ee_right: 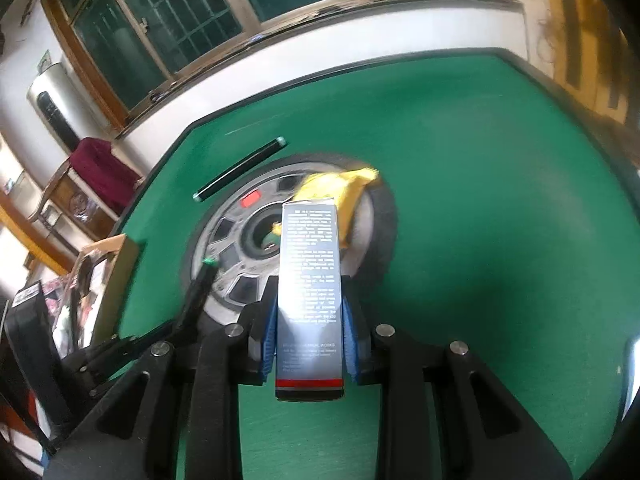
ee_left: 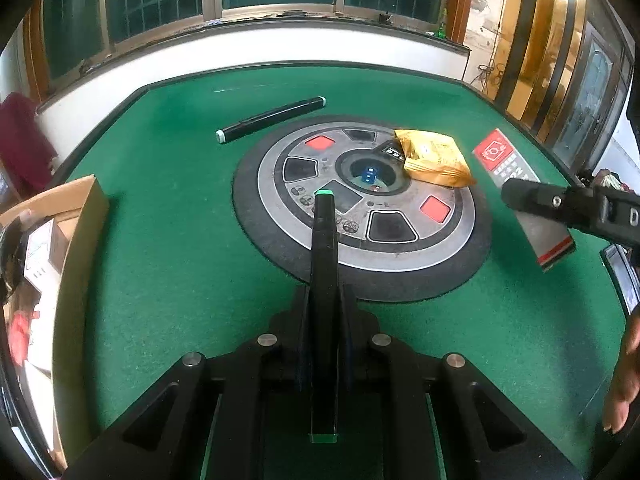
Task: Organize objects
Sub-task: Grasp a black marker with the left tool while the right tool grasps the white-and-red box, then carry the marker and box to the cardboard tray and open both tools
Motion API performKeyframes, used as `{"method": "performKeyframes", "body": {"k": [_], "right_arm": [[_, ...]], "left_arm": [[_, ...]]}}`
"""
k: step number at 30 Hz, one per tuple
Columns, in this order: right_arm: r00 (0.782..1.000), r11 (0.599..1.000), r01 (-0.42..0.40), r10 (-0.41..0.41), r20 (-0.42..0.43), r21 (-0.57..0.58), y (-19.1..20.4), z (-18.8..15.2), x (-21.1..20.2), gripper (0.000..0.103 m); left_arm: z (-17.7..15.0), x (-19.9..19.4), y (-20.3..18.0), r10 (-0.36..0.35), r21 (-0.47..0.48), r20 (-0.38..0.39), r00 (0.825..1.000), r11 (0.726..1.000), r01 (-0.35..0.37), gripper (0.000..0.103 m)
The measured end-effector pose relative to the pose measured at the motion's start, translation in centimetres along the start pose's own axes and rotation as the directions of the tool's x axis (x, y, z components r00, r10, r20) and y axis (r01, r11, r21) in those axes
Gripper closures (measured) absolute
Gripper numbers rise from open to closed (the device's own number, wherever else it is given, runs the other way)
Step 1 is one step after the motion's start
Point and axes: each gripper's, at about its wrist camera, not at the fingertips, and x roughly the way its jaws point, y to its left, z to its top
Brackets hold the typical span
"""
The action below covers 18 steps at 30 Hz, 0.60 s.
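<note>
Left tongs (ee_left: pixel 324 308) clamp one black tube with green caps (ee_left: pixel 323 264) above the green counter (ee_left: pixel 168 264), while right tongs (ee_right: pixel 310 320) grip one grey printed carton (ee_right: pixel 310 276) lengthwise, its red band nearest the camera. A second black tube (ee_left: pixel 270 119) lies on the felt beside the round centre console (ee_left: pixel 360 208), where one yellow packet (ee_left: pixel 434 158) rests. One open cardboard box (ee_left: pixel 76 248) of packaged goods sits at the counter's left edge.
</note>
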Motion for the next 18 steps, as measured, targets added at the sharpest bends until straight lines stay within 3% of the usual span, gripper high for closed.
{"method": "performKeyframes", "body": {"k": [18], "right_arm": [[0.998,0.998,-0.031,0.028,-0.052,-0.057,2.0,-0.5,2.1,0.078]], "left_arm": [[0.3,-0.9,0.3,0.011,0.002,0.046,0.999,1.0,-0.012,0.091]]}}
